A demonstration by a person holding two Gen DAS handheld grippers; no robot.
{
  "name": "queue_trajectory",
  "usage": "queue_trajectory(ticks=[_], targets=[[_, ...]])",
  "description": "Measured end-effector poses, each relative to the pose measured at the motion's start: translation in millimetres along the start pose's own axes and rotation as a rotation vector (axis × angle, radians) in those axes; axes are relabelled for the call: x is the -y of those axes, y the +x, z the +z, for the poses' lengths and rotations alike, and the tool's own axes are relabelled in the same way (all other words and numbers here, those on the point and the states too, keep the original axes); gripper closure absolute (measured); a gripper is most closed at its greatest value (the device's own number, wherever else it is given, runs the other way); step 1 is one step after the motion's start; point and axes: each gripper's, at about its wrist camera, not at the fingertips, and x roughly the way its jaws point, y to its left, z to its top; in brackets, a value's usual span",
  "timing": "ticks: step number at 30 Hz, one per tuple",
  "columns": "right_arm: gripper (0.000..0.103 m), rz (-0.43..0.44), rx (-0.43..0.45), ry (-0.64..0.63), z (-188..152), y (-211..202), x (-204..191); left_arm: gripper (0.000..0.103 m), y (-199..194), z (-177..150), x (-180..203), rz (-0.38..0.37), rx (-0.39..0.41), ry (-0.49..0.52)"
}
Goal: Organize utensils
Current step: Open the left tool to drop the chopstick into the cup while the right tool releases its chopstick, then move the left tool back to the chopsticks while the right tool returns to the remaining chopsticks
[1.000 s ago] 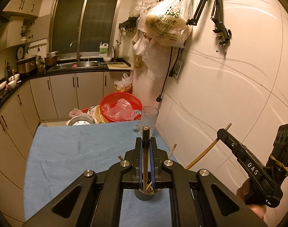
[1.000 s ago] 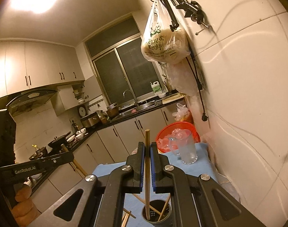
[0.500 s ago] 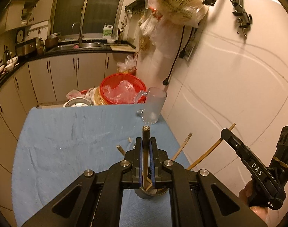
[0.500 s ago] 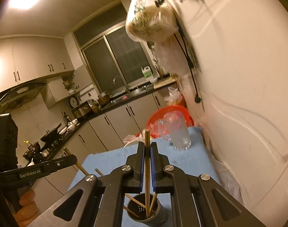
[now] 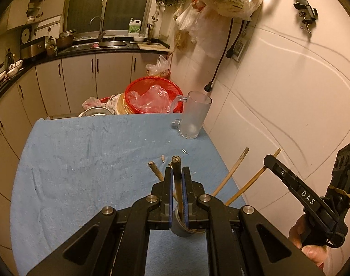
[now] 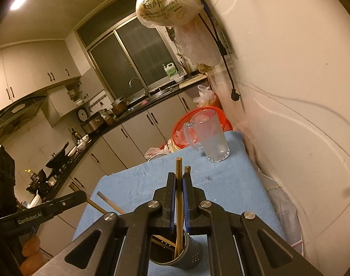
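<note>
A dark round utensil holder [image 6: 175, 254] stands on the blue cloth [image 5: 83, 161], close under both grippers. It also shows in the left wrist view [image 5: 182, 228]. My left gripper [image 5: 177, 172] is shut on a dark-tipped chopstick [image 5: 176, 179] whose lower end is in the holder. My right gripper [image 6: 179, 184] is shut on a light wooden chopstick [image 6: 179, 197] that reaches down into the holder. Several other chopsticks [image 5: 232, 174] lean out of the holder. The right gripper's body [image 5: 313, 202] shows at the right of the left wrist view.
A frosted glass mug [image 5: 194, 117] stands at the cloth's far right corner by the white wall. A red basket [image 5: 152, 96] with plastic bags sits behind the table. A metal bowl [image 5: 95, 112] lies left of it. Kitchen cabinets and a sink lie beyond.
Both grippers have tilted down toward the holder, keeping their chopsticks. The chopsticks now reach lower into the holder.
</note>
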Motion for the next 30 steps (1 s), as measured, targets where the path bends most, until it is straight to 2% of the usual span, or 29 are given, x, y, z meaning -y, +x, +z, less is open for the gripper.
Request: queue_trajectory(ticks=[8,18,24,30], targets=[[0.093,0.010,0.010,0.008,4,-8,0,0.095,-8,-1,0,0.000,0.017,0.014],[0.093,0.066,0.046,0.005,-3,-46,-18,0.095,-50,-10,-7,-0.020,0.070,0.014],[0.091,0.119,-0.039,-0.021,-38,-47,-36,0.095,-67,-37,-46,0.007,0.062,-0.039],[0.091,0.133,-0.195,-0.045,-86,-16,-51,0.095,-51,-81,-107,0.076,-0.031,-0.142]])
